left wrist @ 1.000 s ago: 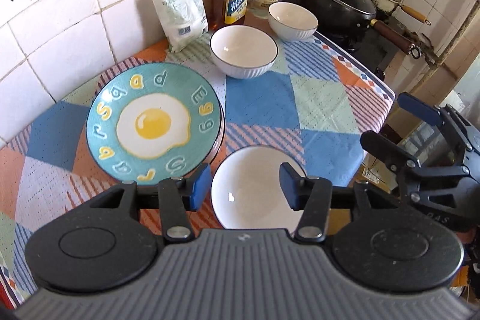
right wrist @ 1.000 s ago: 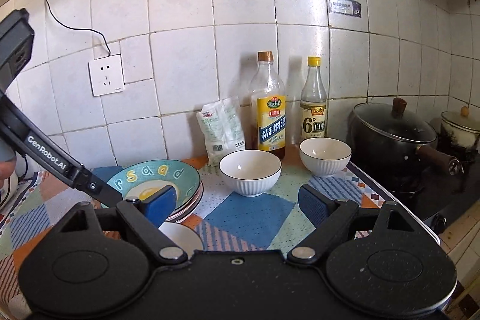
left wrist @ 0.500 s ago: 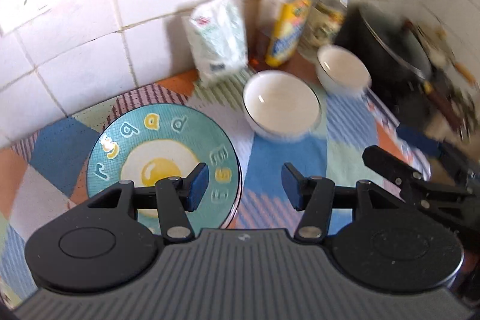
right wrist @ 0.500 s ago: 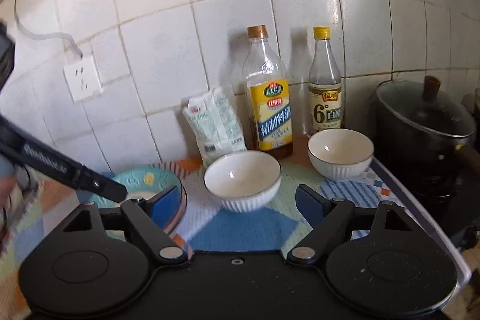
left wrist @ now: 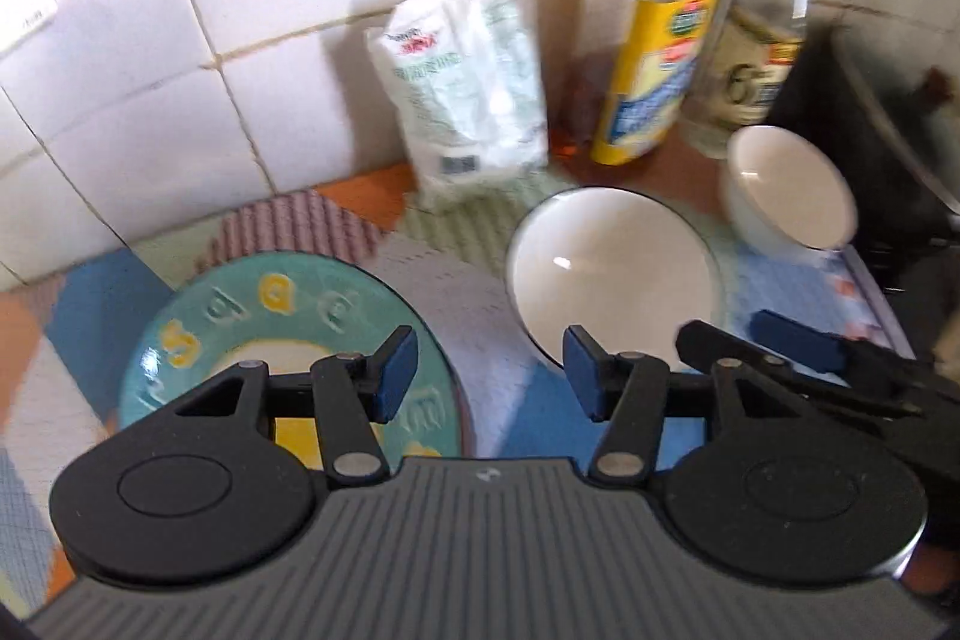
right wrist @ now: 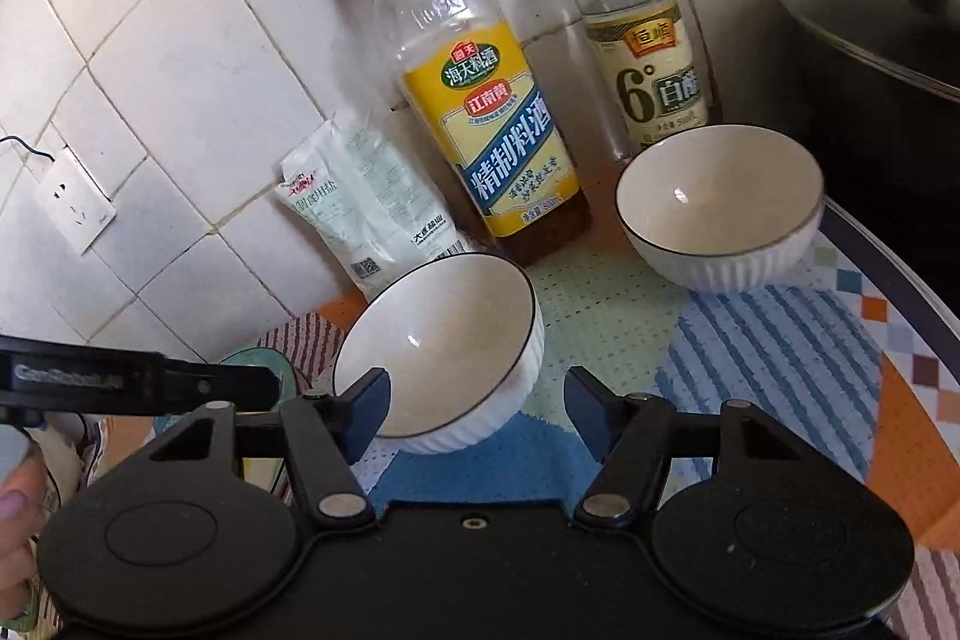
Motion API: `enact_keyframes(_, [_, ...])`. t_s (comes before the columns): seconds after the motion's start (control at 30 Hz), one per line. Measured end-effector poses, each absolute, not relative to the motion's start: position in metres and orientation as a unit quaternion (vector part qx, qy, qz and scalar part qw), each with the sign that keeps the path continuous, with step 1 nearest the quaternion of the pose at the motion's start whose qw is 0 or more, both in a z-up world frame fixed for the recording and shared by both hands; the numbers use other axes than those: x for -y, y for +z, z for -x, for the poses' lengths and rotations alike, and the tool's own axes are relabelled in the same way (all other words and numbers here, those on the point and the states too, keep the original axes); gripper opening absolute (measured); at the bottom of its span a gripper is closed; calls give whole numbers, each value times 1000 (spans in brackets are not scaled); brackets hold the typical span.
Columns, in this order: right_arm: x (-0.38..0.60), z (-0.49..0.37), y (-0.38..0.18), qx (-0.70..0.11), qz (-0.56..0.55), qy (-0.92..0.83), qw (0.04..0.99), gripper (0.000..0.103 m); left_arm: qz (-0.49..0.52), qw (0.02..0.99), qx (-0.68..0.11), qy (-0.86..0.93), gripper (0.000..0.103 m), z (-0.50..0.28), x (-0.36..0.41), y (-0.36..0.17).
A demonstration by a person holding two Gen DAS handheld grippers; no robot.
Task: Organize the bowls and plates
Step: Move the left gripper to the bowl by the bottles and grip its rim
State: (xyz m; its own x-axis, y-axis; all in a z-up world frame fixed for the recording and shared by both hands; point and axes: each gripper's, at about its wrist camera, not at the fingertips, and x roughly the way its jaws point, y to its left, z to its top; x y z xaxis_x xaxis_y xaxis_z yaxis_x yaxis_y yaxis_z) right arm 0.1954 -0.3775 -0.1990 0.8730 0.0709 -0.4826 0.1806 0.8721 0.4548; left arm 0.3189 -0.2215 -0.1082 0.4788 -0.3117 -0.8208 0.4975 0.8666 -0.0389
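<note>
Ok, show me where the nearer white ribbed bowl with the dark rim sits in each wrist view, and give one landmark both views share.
Left wrist view: the nearer white ribbed bowl with the dark rim sits right of centre, just beyond the right blue pad.
Right wrist view: the same bowl sits lower centre, just ahead of the closing tongs, nearer their left pad, not gripped.
Shared landmark: the yellow-labelled clear bottle stands against the tiles behind the bowl.
</note>
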Motion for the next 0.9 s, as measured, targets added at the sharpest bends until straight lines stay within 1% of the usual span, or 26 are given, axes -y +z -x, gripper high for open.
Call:
enact_keyframes(0.03, [377, -201, -201, -256, -249, -30, 934, 68, -103, 856, -448, -235, 53, -322, 224, -109])
enact_keyframes(0.07, [377, -207, -205, -264, -251, -31, 931, 60, -102, 857, -448, -233, 53, -325, 227, -111])
enact_keyframes(0.13, [375, -216, -212, -284, -251, -31, 925, 51, -106, 856, -449, -231, 53, -331, 232, -114])
enact_keyframes(0.23, [371, -219, -216, -288, -244, -44, 925, 46, -120, 854, -446, -239, 52, -335, 241, -120])
enact_keyframes(0.27, [372, -220, -218, -292, -246, -46, 923, 42, -123, 850, -452, -242, 52, -337, 243, -123])
enact_keyframes(0.37, [376, -222, -223, -299, -253, -46, 919, 39, -126, 833, -485, -234, 50, -340, 249, -135])
enact_keyframes(0.5, [386, -224, -226, -310, -262, -55, 912, 39, -121, 836, -474, -248, 49, -333, 249, -135])
enact_keyframes(0.53, [389, -224, -227, -310, -271, -51, 910, 38, -123, 837, -472, -248, 47, -331, 250, -136])
enact_keyframes(0.57, [392, -224, -229, -308, -280, -47, 908, 37, -124, 838, -470, -248, 40, -331, 251, -137])
enact_keyframes(0.6, [394, -223, -230, -303, -291, -37, 907, 36, -124, 836, -471, -253, 28, -331, 252, -139])
enact_keyframes(0.63, [395, -222, -232, -296, -301, -26, 906, 30, -123, 831, -473, -267, 23, -331, 253, -140])
enact_keyframes(0.73, [394, -222, -232, -288, -296, -20, 911, 30, -136, 834, -461, -271, 19, -329, 253, -143])
enact_keyframes(0.77, [395, -223, -232, -288, -297, -17, 910, 30, -139, 836, -462, -262, 12, -330, 254, -145])
enact_keyframes(0.9, [396, -228, -233, -285, -294, -6, 913, 29, -104, 832, -490, -240, 12, -337, 249, -152])
